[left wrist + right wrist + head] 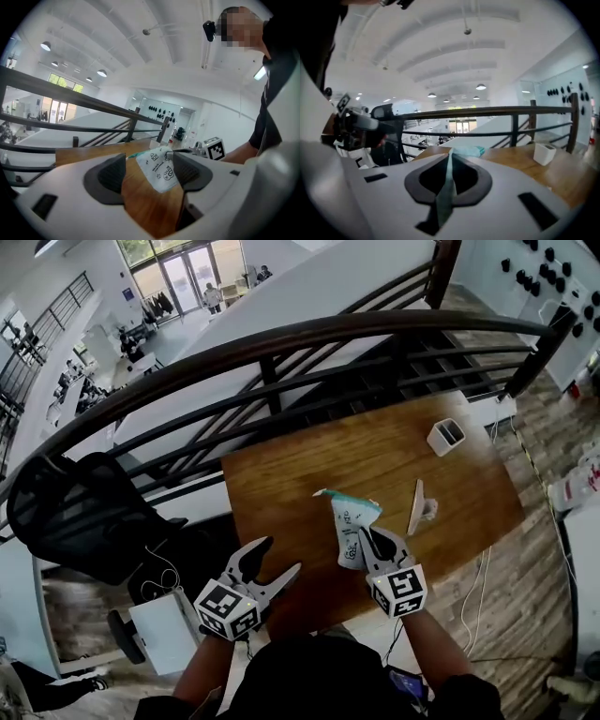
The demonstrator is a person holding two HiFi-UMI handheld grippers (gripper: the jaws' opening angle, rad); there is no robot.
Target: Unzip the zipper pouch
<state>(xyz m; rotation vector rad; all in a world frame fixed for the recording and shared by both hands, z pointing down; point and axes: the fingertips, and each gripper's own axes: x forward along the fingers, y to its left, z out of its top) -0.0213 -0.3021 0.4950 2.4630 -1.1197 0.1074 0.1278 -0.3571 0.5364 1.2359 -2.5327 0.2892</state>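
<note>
Zipper pouch (pixel 352 526) is pinched in your right tongs (pixel 369 538); the spread left tongs (pixel 280 556), at its eight o'clock, should grip next.

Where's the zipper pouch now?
Head view, centre-right: zipper pouch pinched in the right gripper, over the wooden table, right of the open left gripper.

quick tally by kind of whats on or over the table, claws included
claws: 2 (left claw, right claw)
pouch: 1
white box: 1
tan slab: 1
total: 5
</note>
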